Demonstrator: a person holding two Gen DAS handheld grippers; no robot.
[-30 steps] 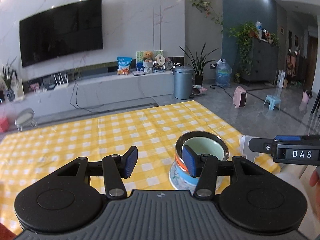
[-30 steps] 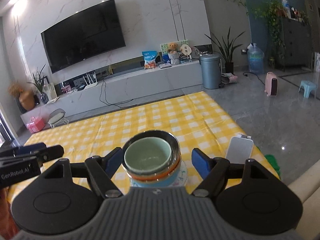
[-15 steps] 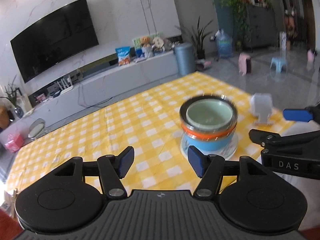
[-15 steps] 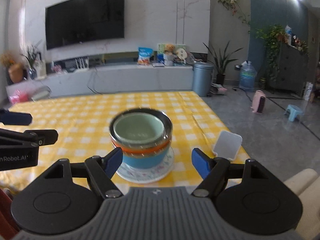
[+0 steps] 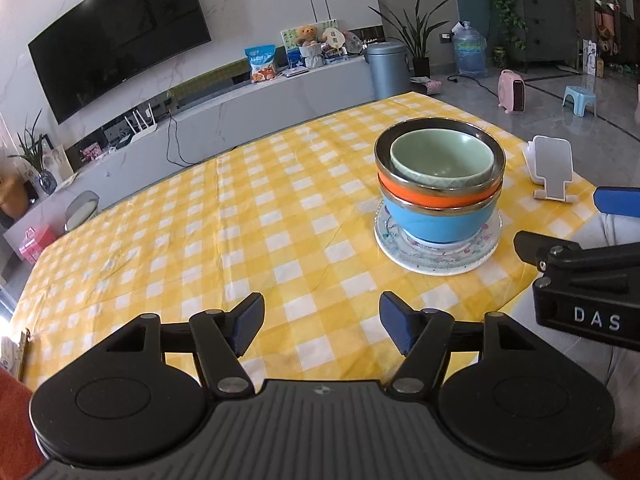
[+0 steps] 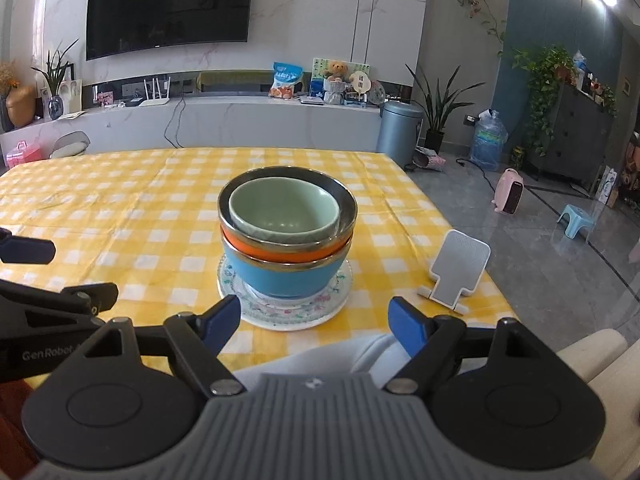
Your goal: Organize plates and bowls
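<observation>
A stack stands on the yellow checked table: a green bowl inside an orange bowl, inside a blue bowl, on a flowered plate. The same stack shows in the right wrist view: green bowl, orange bowl, blue bowl, plate. My left gripper is open and empty, near the table's front edge, left of the stack. My right gripper is open and empty, just in front of the plate.
A white phone stand stands right of the stack near the table's right edge; it also shows in the left wrist view. The right gripper's body sits at the right of the left wrist view. The left gripper's body sits at the left of the right wrist view.
Both grippers have pulled back from the stack toward the table's front edge, still open and empty. The stack has not moved.
</observation>
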